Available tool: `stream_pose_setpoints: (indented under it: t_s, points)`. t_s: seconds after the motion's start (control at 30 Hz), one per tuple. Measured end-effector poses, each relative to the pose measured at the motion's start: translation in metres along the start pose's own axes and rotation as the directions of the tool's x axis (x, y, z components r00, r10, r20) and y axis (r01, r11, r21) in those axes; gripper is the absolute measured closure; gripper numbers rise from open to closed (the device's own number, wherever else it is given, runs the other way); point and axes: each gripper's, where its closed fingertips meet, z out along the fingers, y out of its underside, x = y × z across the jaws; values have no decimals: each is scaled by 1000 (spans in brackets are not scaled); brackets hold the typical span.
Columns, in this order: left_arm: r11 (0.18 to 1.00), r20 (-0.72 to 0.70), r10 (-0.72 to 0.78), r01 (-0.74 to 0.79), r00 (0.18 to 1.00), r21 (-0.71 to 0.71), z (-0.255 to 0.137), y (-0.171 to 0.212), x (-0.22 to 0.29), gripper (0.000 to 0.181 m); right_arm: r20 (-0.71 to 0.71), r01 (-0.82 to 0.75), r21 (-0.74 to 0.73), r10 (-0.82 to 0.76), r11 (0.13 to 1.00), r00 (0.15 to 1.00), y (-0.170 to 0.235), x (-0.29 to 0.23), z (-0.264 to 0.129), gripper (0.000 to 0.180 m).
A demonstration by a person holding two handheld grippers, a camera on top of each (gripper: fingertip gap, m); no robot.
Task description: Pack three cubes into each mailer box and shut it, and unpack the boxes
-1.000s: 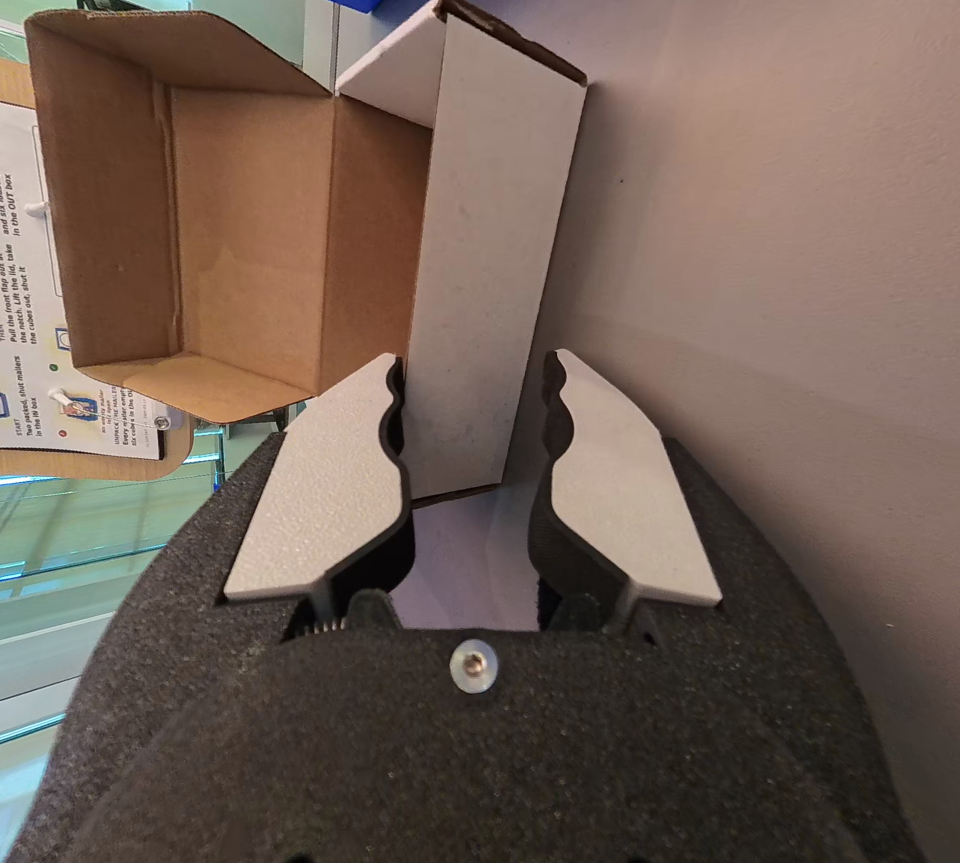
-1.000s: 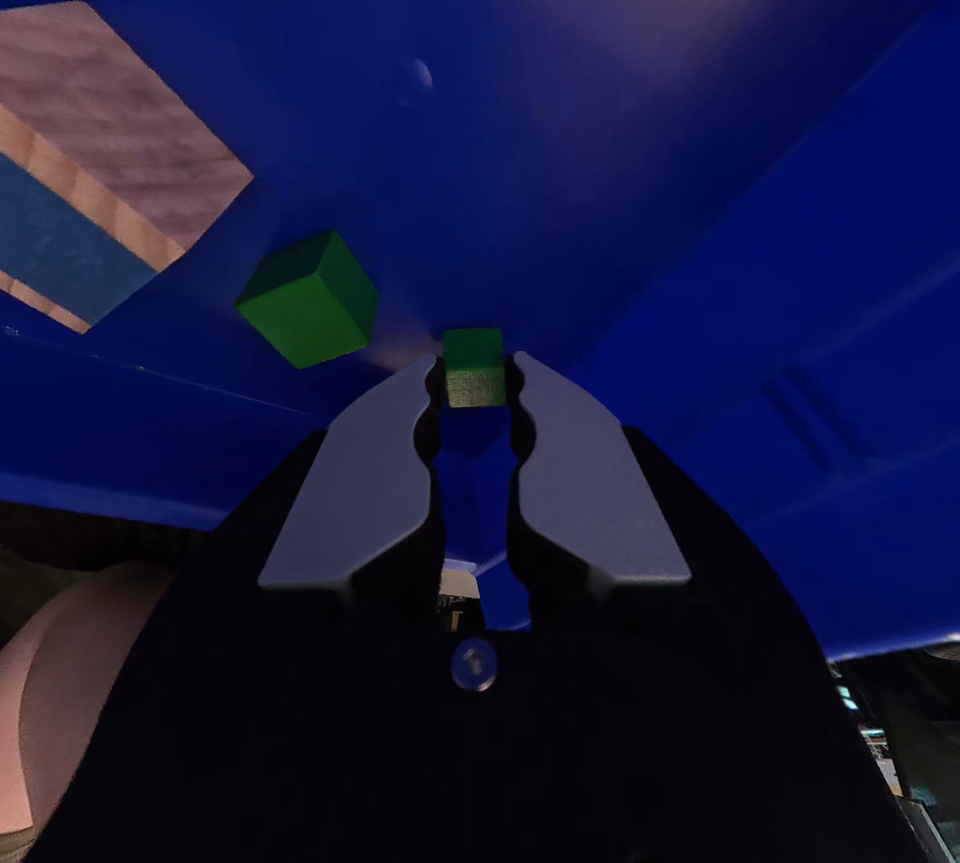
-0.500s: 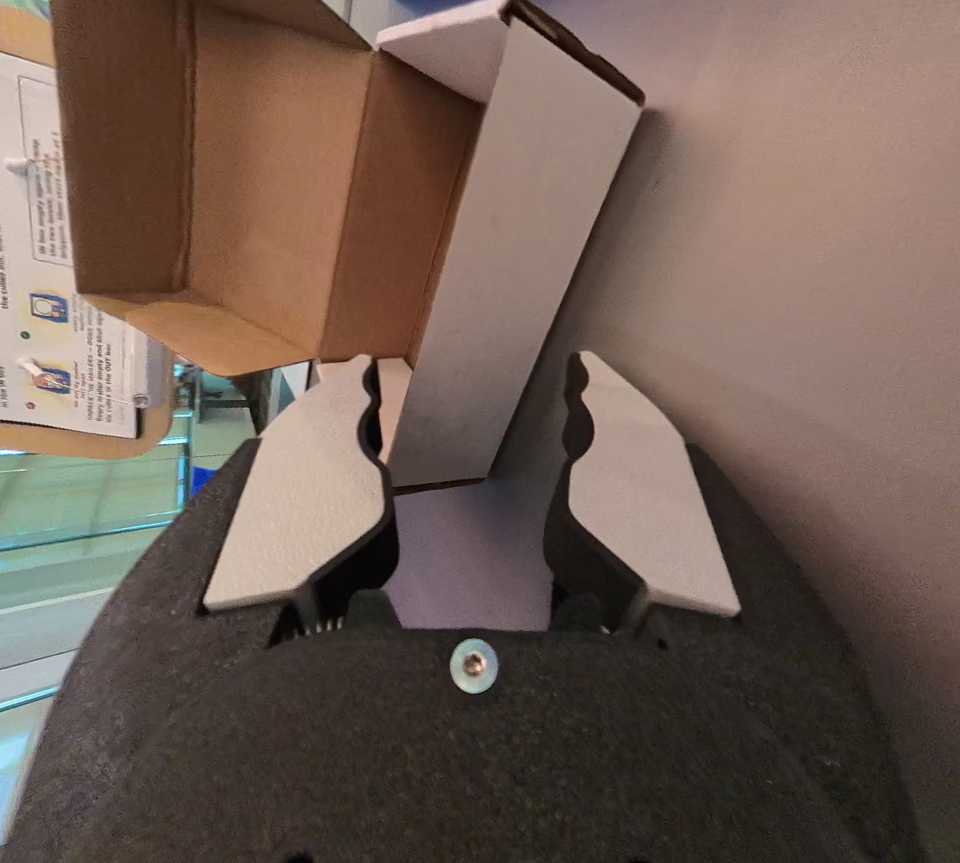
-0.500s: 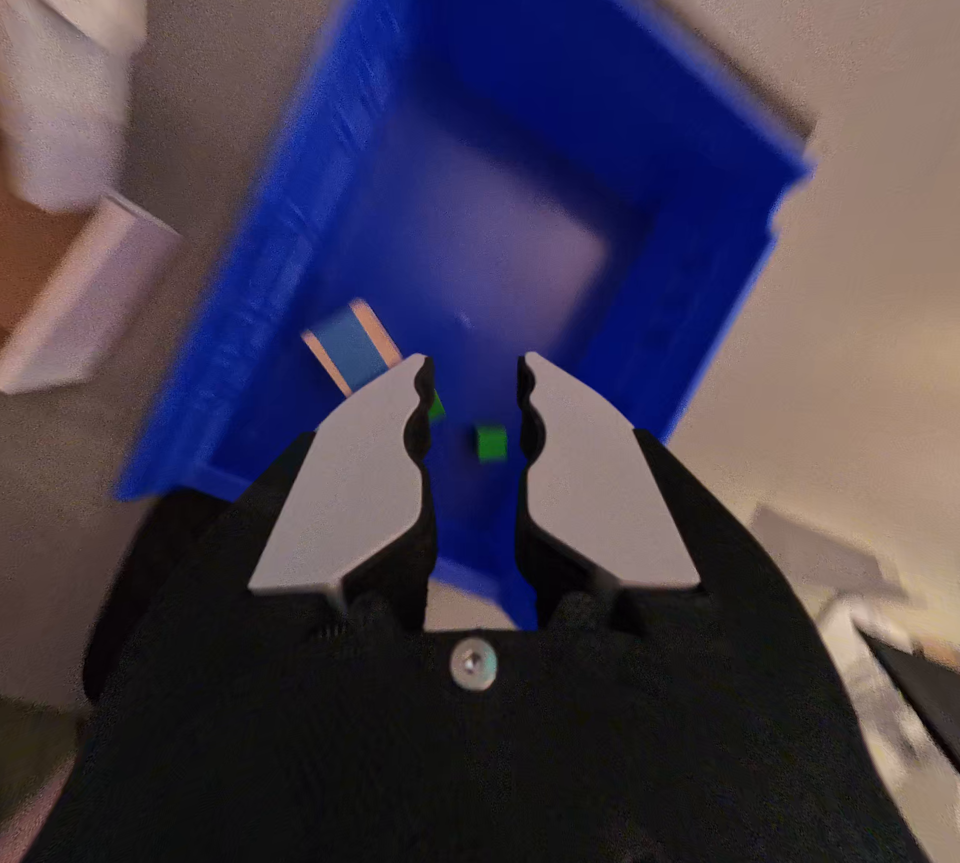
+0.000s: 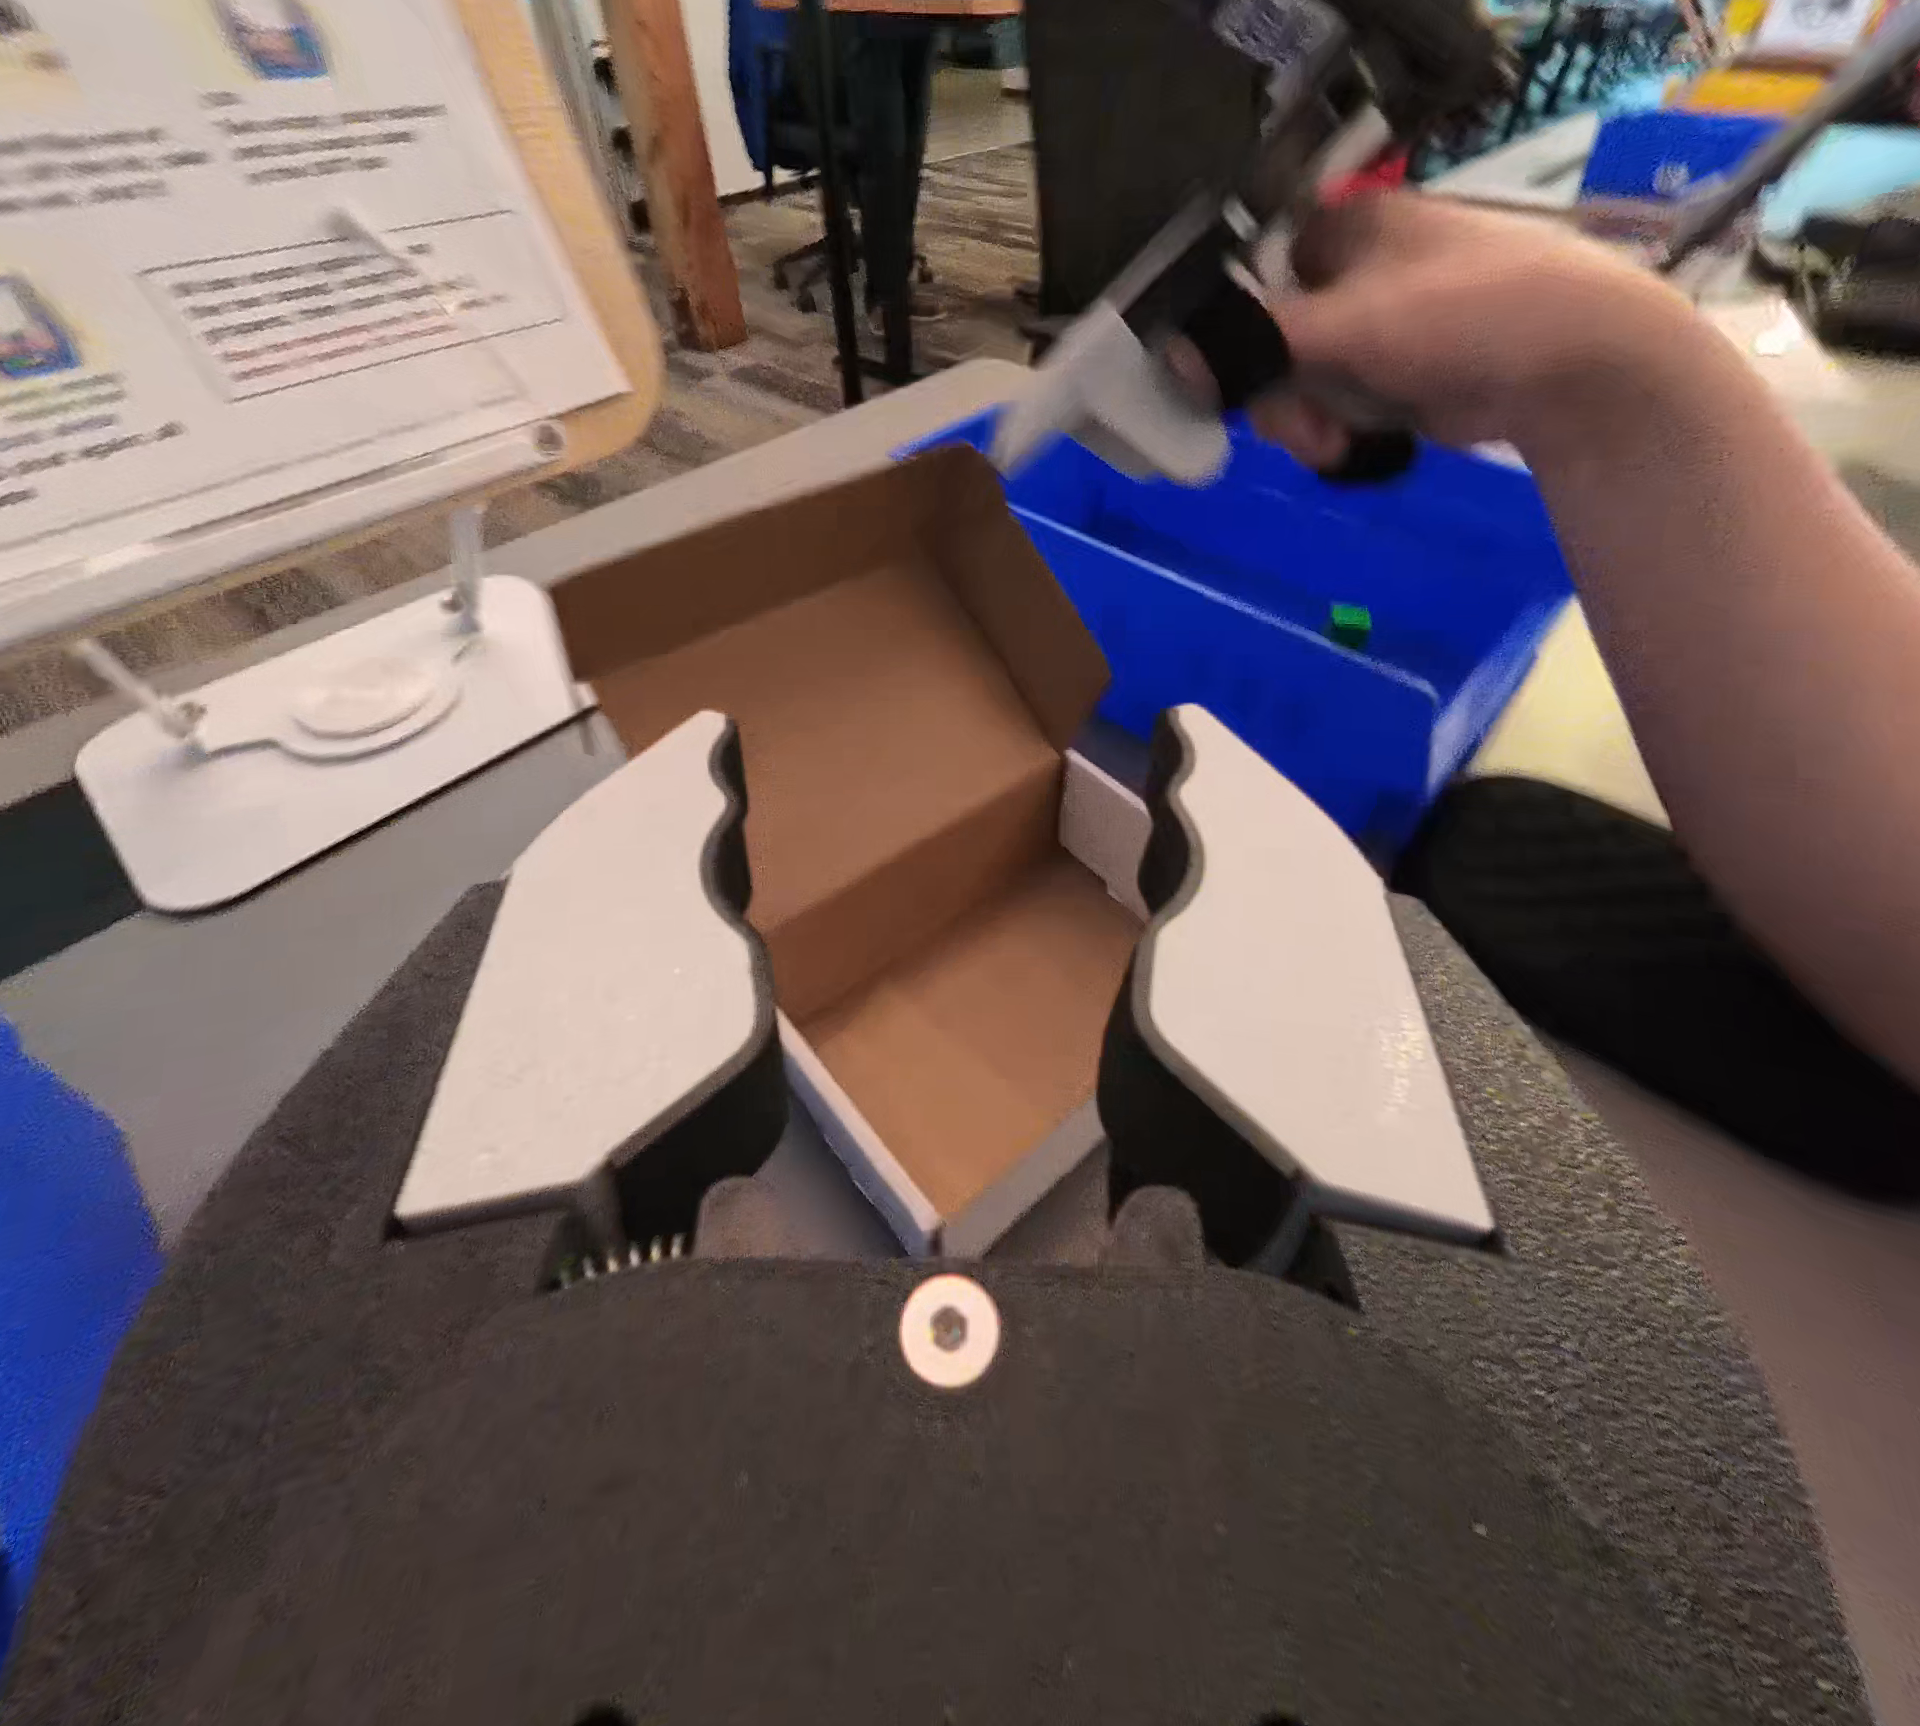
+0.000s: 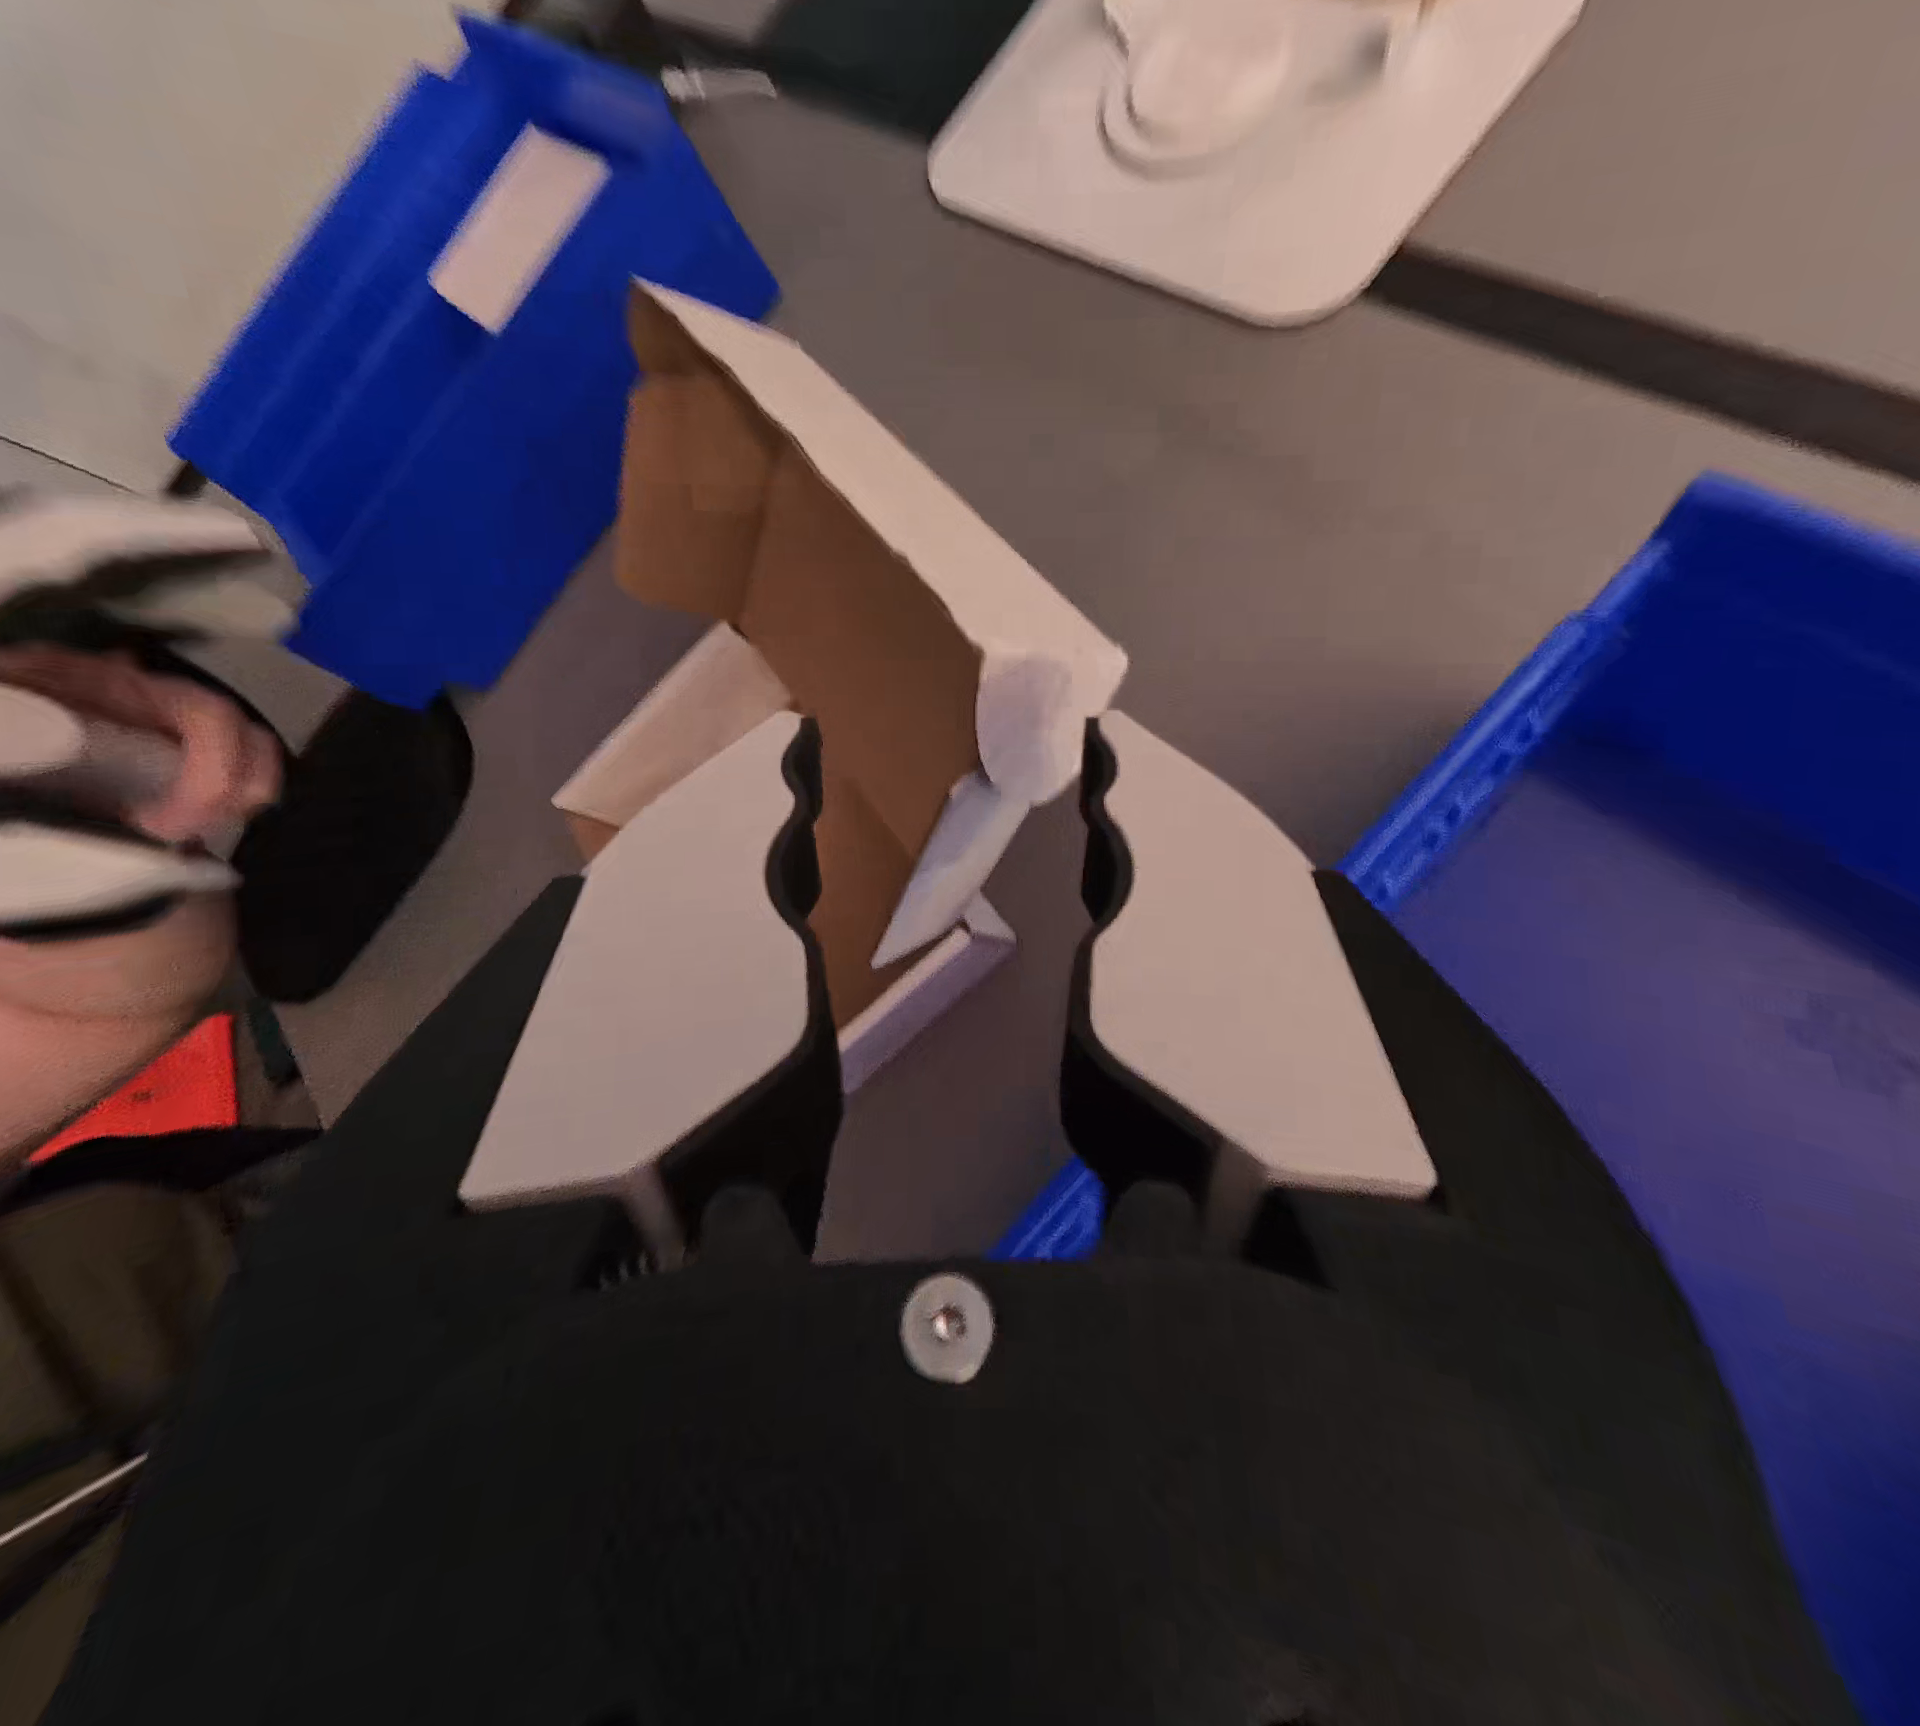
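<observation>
An open mailer box [image 5: 956, 1053], white outside and brown inside, stands empty on the grey table [image 5: 260, 1001] with its lid [image 5: 852, 616] up. My left gripper [image 5: 945, 741] is open just in front of it, one finger on each side in the view, holding nothing. My right gripper [image 6: 945, 731] is open and empty above the box's lid [image 6: 883, 513]; it also shows blurred in the left wrist view [image 5: 1101, 419], held by a hand. A small green cube [image 5: 1349, 624] lies in the blue bin [image 5: 1247, 689] right of the box.
A white stand base [image 5: 312, 741] carrying an instruction sheet [image 5: 260, 170] stands behind the box on the left. A second blue bin [image 6: 447, 481] is left of the box in the right wrist view. A forearm [image 5: 1714, 689] reaches across the right side.
My right gripper let go of the green cube in the blue bin, rose out and moved over the mailer box. My left gripper view swung from a sideways look at the box to facing its open inside.
</observation>
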Motion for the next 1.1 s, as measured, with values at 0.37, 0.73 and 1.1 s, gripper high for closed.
stream_pose_setpoints:
  t_s: [0.37,0.73,1.1]
  points:
    - [921,259,-63,156,964,-357,62,66,-92,123,-80,-9,-407,-25,913,996,68,-11,26,152]
    - [932,423,27,130,906,-338,45,74,-133,173,-46,107,-337,-130,935,990,47,-38,76,161]
    - [904,333,-43,179,942,-389,42,101,-114,135,-44,219,-283,-240,934,970,42,-47,83,141]
